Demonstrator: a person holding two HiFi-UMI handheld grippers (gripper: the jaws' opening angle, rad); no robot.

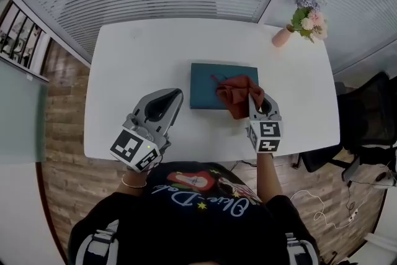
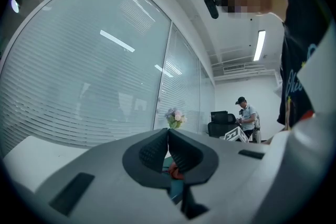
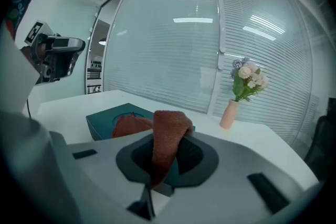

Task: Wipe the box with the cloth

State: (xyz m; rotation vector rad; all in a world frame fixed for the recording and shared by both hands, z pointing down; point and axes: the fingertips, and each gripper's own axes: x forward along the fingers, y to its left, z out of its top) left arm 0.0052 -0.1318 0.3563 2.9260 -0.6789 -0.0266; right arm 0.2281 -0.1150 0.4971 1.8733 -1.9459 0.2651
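the left gripper (image 1: 175,95) hangs over the white table (image 1: 124,59) at about 7 o'clock from the table's middle, its tip aimed toward 1 o'clock. in the left gripper view the left gripper (image 2: 168,137) has its two jaws pressed together with nothing caught between them. it is near the box but not touching it.

the teal box (image 1: 206,87) lies flat at the table's centre. the rust-red cloth (image 1: 237,95) is bunched over the box's 3 to 5 o'clock part and spills past its near edge.

the right gripper (image 1: 255,98) comes in from 5 o'clock, and its jaws are clamped on a fold of the cloth. in the right gripper view the cloth (image 3: 169,131) stands up between the jaws of the right gripper (image 3: 169,150) and trails back onto the box (image 3: 105,119) at 10 o'clock.

a pink vase of flowers (image 1: 282,36) stands at the table's 1 o'clock corner, well apart from the box.
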